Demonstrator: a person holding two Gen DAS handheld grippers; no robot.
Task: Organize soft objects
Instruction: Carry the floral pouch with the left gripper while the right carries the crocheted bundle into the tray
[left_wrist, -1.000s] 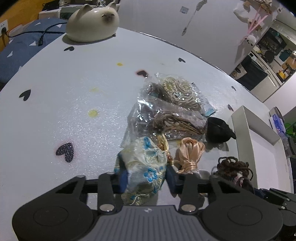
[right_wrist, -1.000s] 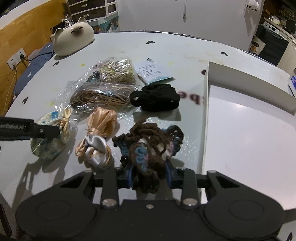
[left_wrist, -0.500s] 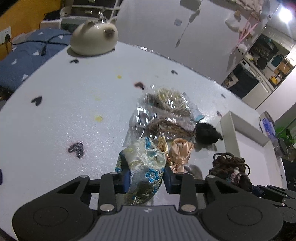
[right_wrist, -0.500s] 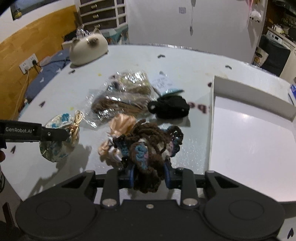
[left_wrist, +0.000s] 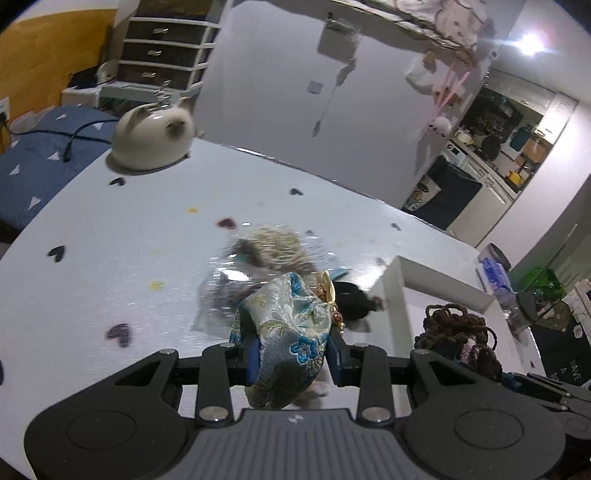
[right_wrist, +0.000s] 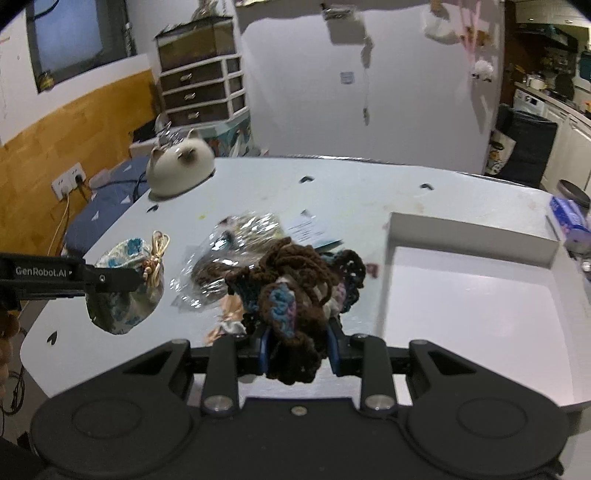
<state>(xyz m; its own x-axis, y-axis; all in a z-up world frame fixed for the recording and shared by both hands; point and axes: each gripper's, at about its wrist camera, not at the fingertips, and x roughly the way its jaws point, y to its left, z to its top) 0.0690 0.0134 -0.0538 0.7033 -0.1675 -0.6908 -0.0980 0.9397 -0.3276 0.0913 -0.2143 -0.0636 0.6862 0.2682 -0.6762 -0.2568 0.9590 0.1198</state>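
brocade pouch (left_wrist: 291, 332): we see it clamped between the left gripper (left_wrist: 291, 356) pads, lifted clear of the table (left_wrist: 110, 258); right view shows it hanging in the air (right_wrist: 123, 291) with a gold cord and beads at its neck.
crochet bundle (right_wrist: 291, 295): brown yarn with blue and pink patches, pinched in the right gripper (right_wrist: 297, 349), raised off the table, just left of the white tray (right_wrist: 476, 310).
left view only: we get the pouch close up, the black fabric piece (left_wrist: 351, 299) behind it, the bundle (left_wrist: 458, 332) from the side at right edge.
right view only: tray floor is visible, a peach satin ribbon (right_wrist: 229, 317) lies under the bundle, a paper card (right_wrist: 306, 230) sits behind the plastic bags (right_wrist: 236, 251).
both views: plastic bags of cord in table middle, cat-shaped ceramic (right_wrist: 181, 166) at the far left edge.
left gripper pose: angled down toward the table; seen from the right as a black finger coming in level from the left.
right gripper pose: angled down, fingers pointing at the table next to the tray.
blur: left view smeared around the bags.
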